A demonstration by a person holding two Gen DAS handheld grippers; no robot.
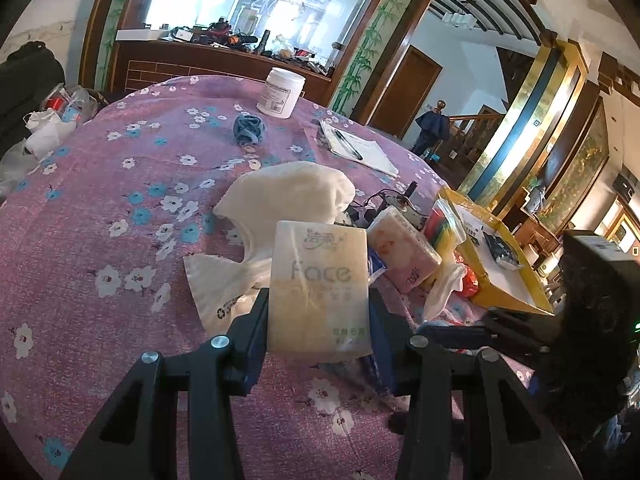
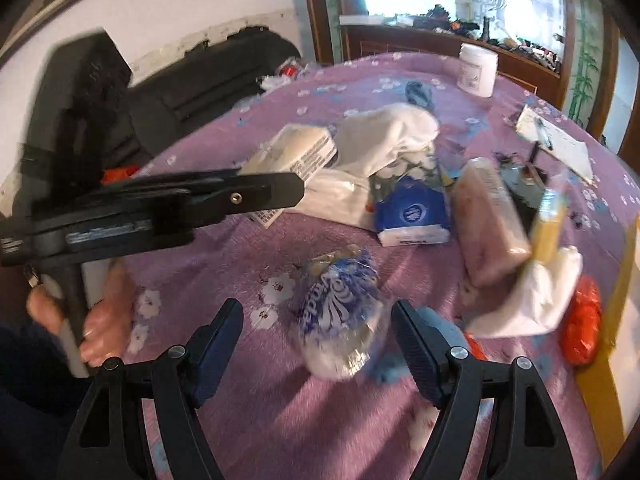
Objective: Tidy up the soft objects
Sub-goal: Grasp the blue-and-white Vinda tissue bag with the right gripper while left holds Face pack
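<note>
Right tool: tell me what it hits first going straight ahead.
Probably the blue-and-white wrapped pack lying on the tablecloth just ahead of the open right tool; blur makes depth uncertain.

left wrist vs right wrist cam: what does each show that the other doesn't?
Left wrist only: the left hand-held gripper shut on the Face tissue pack, seen front-on.

Right wrist only: the open right hand-held gripper around a blurred blue-and-white packet, and a blue tissue pack.

Both: the white jar, pink tissue pack, white cloth, and purple floral tablecloth.
</note>
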